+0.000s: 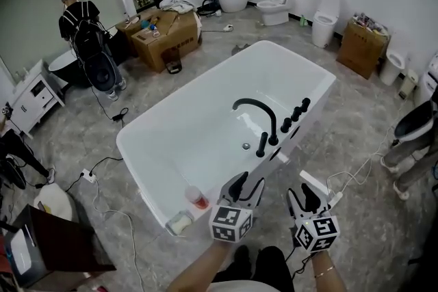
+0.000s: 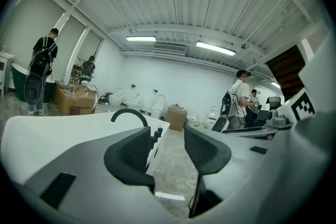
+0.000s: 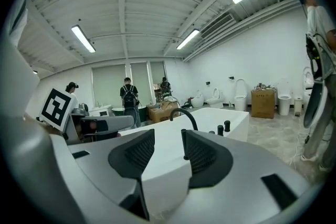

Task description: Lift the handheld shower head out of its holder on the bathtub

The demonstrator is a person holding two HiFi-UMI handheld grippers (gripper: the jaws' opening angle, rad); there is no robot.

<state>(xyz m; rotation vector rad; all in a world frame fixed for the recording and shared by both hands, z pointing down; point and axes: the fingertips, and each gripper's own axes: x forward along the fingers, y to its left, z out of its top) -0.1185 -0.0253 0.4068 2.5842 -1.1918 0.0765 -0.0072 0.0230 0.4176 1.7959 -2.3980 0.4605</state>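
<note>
Approach step, no contact. Left gripper (image 1: 246,183) and right gripper (image 1: 306,195) fingers wide, empty. Shower head (image 1: 262,144) upright in holder on bathtub (image 1: 154,121) rim, ahead of fingers, apart. Next: close in, straddle handle, clamp, lift straight up.

From the left gripper (image 1: 244,192) to the shower head (image 1: 262,144) the tub (image 1: 327,81) rim lies bare — an open lane straight ahead. Just behind the shower head the spout (image 1: 254,106) arches over the basin. The knobs (image 1: 295,114) stand in a row along the rim to its right, crowding that side. The basin to the left is open. A cup (image 1: 197,197) and a small container (image 1: 180,221) sit on the near rim, left of the left gripper. The right gripper (image 1: 306,200) hangs over the floor beside the tub — a cable (image 1: 349,174) lies there, and a person's legs (image 1: 410,140) stand well off to the right.
</note>
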